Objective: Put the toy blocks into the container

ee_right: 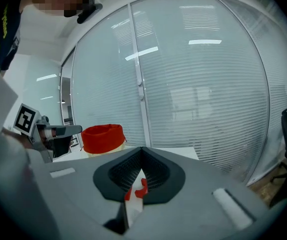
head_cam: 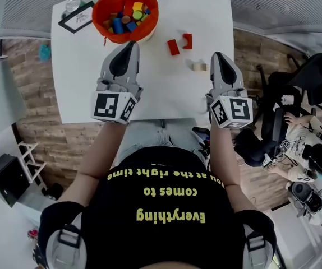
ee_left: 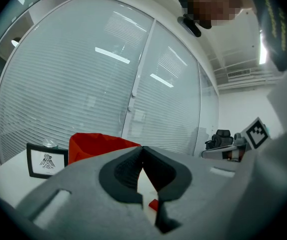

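At the far left of the white table: red container, filled with a heap of coloured blocks. Right of the container, loose on the table: red block and, just right of it and slightly farther, second red block, close together, apart from the container. Nearer and farther right: pale wooden block, lying alone.

Left tool: tip just near of the container wall, pointing far; jaws closed tip to tip, nothing gripped. Through the slit below the tips, only table and a sliver of red block visible.

Right tool: tip just right of the pale wooden block, pointing far; jaws fully closed, nothing gripped.

Left of the container, at the table's far left corner: black-framed picture, with a clear glass item just beyond it. Off the table's right edge: seated person beside black chairs.
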Demonstrator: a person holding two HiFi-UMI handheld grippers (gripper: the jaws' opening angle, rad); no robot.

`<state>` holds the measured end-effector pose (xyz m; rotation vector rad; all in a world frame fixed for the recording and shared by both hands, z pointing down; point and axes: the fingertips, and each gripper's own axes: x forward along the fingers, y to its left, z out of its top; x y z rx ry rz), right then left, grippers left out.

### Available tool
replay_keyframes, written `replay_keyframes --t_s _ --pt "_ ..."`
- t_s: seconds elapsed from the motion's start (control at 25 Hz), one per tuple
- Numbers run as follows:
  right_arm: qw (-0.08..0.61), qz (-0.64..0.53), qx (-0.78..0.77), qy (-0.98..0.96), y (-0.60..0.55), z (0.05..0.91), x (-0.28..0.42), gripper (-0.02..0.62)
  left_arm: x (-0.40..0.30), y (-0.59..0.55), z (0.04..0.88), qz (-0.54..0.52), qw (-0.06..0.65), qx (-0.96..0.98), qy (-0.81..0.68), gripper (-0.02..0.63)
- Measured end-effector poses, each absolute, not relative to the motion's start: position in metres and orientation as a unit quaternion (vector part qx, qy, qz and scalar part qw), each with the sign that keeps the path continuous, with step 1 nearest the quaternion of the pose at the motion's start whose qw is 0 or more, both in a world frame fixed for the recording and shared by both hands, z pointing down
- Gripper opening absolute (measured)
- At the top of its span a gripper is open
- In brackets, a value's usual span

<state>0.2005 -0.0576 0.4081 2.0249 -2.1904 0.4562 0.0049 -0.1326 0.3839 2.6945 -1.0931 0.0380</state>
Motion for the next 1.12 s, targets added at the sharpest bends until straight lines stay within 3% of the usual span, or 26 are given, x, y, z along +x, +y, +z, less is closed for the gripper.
replay_keyframes --t_s 0.2,0.52,0.96,1.12 --pt "0.080 0.178 0.669 -0.717 -0.046 0.437 0.205 0.010 0.016 -0.126 0.398 0.024 0.123 0.925 -0.359 0.000" --pt "0.106 0.230 0.664 -0.704 -0.034 0.486 0.212 0.102 0.032 -0.119 0.412 0.037 0.130 0.930 -0.341 0.000" --pt "0.160 0.274 0.659 -0.682 -0.031 0.545 0.196 0.284 0.039 -0.118 0.424 0.050 0.138 0.931 -0.335 0.000" --pt "0.183 0.284 0.660 -0.671 -0.029 0.562 0.194 0.314 0.039 -0.118 0.427 0.053 0.141 0.931 -0.333 0.000"
